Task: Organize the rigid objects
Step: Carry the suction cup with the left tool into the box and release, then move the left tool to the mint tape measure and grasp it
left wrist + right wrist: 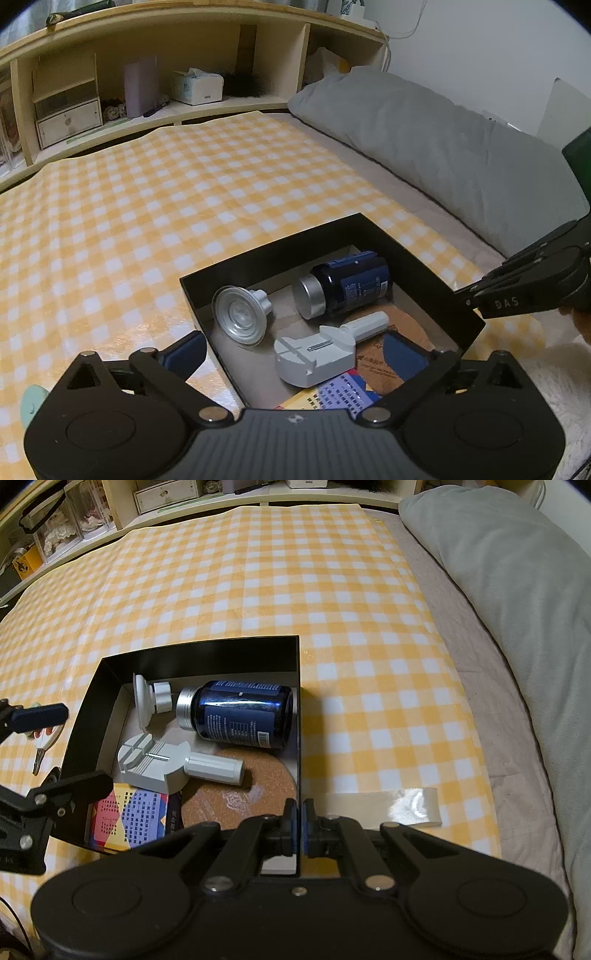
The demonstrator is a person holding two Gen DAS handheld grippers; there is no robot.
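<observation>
Yellow-checked cloth (258, 572) covers the bed, with a grey pillow (517, 572) along its side and wooden shelves (166, 74) beyond. On the cloth sits a black box (199, 646) holding a blue jar (240, 712) on its side, a grey tool (155, 764) and a cork disc (240, 794). Right claw (300, 823) is clamped on the box's wall. Left claw (314, 354) gapes wide above the box's near corner. Beyond the right claw, tape (399, 805) lies flat.

we see a yellow checked cloth (155, 206) over the bed, a grey pillow (424, 140) at right, wooden shelving (207, 48) far behind, white wall (498, 55) beyond.
</observation>
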